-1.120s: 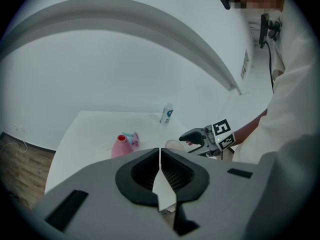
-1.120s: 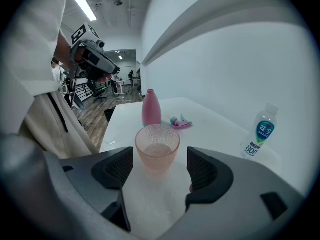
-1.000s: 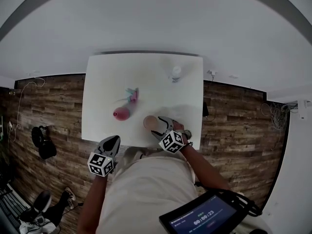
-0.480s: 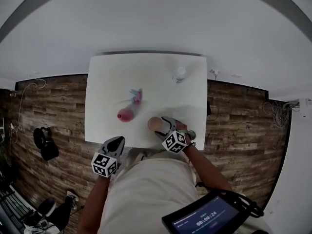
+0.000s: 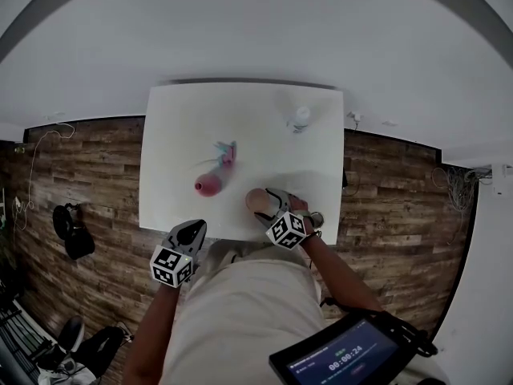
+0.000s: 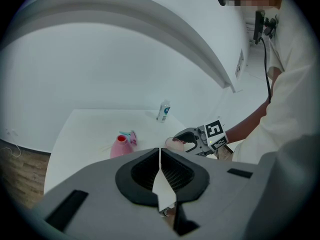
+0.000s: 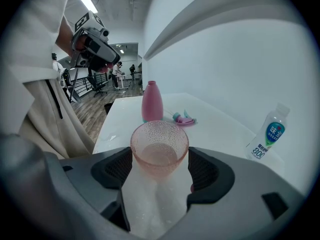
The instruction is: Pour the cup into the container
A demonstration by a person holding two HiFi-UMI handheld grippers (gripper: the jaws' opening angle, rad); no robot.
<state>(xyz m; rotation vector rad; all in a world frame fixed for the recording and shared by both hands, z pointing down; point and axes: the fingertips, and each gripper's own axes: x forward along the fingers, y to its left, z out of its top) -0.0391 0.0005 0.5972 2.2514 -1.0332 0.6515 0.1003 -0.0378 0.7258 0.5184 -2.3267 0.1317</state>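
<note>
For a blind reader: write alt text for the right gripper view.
A pink cup stands between the tongs, pads against its sides. Behind it on the white table: a pink bottle, and a clear bottle at right.

You have a white rectangular table (image 5: 176,135) in front of you, standing on a wood-plank floor (image 5: 88,167). Four things rest on its top. Close to your edge, right of the middle, a pink dimpled cup (image 7: 159,149) stands upright. To its left and a little farther in, a pink bottle (image 5: 208,185) stands upright with its neck open. Just beyond that bottle, a pink-and-teal spray head (image 5: 227,152) lies on its side. Near the far right corner, well apart from the other three, stands a clear plastic bottle (image 5: 300,119) with a blue-and-green label
</note>
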